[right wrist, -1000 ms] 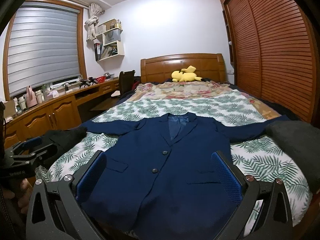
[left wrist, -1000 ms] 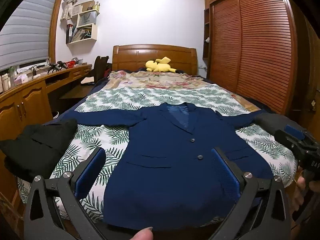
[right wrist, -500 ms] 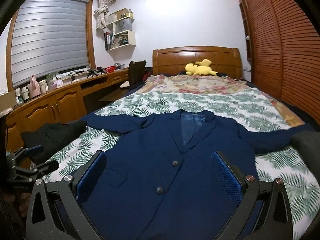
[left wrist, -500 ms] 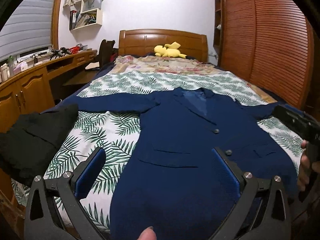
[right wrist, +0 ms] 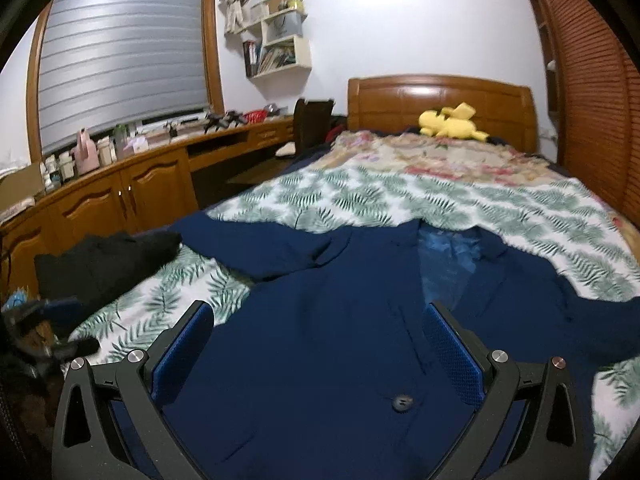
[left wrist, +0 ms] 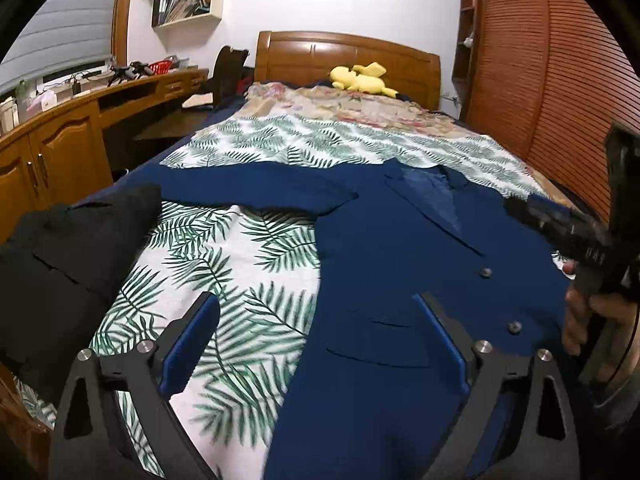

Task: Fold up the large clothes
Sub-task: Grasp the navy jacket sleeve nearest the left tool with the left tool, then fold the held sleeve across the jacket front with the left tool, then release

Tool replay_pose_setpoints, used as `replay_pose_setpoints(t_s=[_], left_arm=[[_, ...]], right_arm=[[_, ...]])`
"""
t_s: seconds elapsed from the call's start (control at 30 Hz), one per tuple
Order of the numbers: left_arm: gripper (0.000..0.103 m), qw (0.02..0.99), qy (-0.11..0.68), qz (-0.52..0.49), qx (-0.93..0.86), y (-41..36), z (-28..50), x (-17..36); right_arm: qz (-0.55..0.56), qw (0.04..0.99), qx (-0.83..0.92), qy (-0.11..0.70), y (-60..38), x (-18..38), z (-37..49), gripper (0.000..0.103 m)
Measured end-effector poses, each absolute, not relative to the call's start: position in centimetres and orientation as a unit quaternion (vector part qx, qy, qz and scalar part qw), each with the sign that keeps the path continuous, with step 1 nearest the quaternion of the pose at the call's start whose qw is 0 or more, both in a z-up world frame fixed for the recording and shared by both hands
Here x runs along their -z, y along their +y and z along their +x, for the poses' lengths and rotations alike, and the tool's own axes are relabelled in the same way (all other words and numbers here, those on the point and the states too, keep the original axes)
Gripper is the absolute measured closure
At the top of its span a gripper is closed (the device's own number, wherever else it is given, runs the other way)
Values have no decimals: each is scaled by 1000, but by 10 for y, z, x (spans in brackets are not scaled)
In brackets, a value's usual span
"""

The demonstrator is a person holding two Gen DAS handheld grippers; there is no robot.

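Note:
A navy blue suit jacket [left wrist: 400,280] lies face up and buttoned on the bed, sleeves spread out to both sides; it also shows in the right wrist view [right wrist: 320,340]. My left gripper [left wrist: 316,340] is open and empty, low over the jacket's left edge and the leaf-print sheet. My right gripper [right wrist: 320,348] is open and empty, low over the jacket's front near a button [right wrist: 402,402]. The right gripper also appears at the right edge of the left wrist view [left wrist: 568,236], held by a hand above the jacket.
A folded black garment [left wrist: 68,256] lies at the bed's left corner. The leaf-print sheet [left wrist: 224,264] covers the bed. A yellow plush toy [left wrist: 360,80] sits by the headboard. A wooden desk [right wrist: 120,196] runs along the left, a wardrobe [left wrist: 560,80] along the right.
Both grippers have moved forward and down toward the jacket, which now fills more of each view. The left view has swung left toward the jacket's left edge. Both stay open.

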State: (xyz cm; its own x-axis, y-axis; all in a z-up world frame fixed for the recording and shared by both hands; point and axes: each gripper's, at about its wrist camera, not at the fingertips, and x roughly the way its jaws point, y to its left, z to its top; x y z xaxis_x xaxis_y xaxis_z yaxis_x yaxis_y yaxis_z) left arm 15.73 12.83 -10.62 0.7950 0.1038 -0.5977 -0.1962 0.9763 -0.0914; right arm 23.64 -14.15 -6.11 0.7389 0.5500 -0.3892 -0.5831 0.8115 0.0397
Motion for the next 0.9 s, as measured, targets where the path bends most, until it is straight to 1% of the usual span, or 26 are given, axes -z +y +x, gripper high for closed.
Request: replay_pose_setpoints(t_s=[0.17, 0.27, 0.43, 0.6, 0.8, 0.9], left_arm=[[24, 935, 337, -82, -71, 151, 191, 116], [29, 928, 353, -93, -73, 170, 218, 123], [35, 919, 367, -118, -85, 204, 265, 129], [36, 913, 371, -138, -102, 236, 308, 133], [37, 893, 391, -182, -127, 275, 352, 155], [41, 878, 405, -218, -132, 291, 368, 170]], right_arm=[[-73, 919, -300, 246, -144, 94, 265, 0], [-67, 911, -301, 273, -155, 108, 275, 0], [-55, 905, -302, 293, -172, 106, 289, 0], [-55, 904, -307, 292, -169, 98, 285, 0], [-51, 904, -299, 300, -163, 102, 287, 0], [-46, 903, -299, 303, -159, 103, 289, 0]])
